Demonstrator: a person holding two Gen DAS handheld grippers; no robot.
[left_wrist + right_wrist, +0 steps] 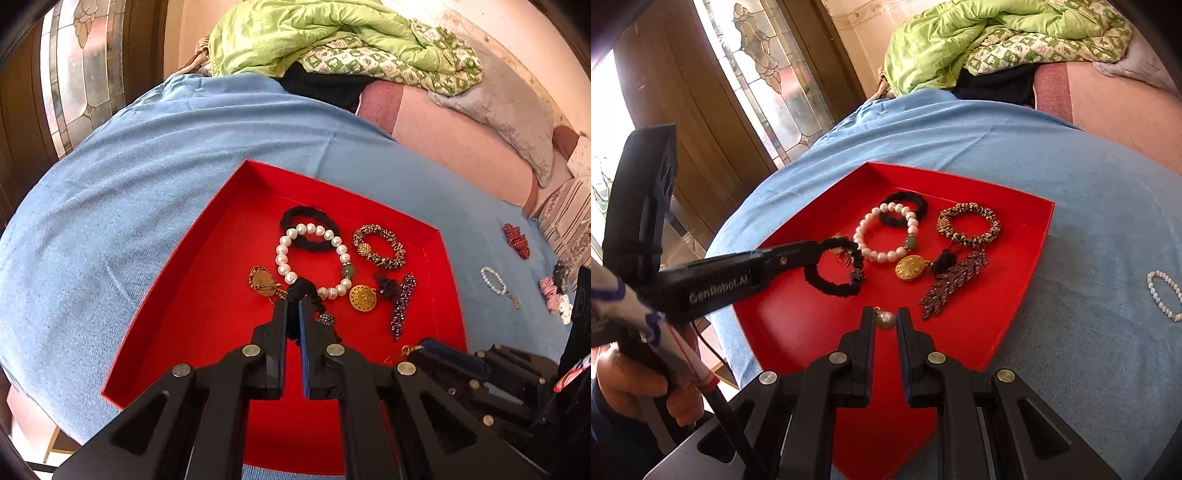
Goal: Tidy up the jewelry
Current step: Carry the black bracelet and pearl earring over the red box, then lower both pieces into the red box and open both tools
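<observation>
Left gripper (293, 306): fingers nearly closed, pinching the black beaded bracelet (833, 271) over the red tray (1027, 258).
Right gripper (885, 320): narrow gap, clamping a silvery pearl pendant (885, 320) above the tray's near part.
Tray contents: pearl bracelet (886, 236), gold locket (910, 267).
Outside the tray: white bead bracelet (1163, 295), well right of it on the blue cloth (1071, 166).
Risk: the round pendant could slip from so thin a hold; the black bracelet may snag its neighbours.

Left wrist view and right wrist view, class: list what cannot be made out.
- Black scrunchie, left wrist view: the left claw covers its near part.
- Small pieces on the blue cloth, left wrist view: too small to identify.
- White bead bracelet, right wrist view: cut off by the edge.
</observation>
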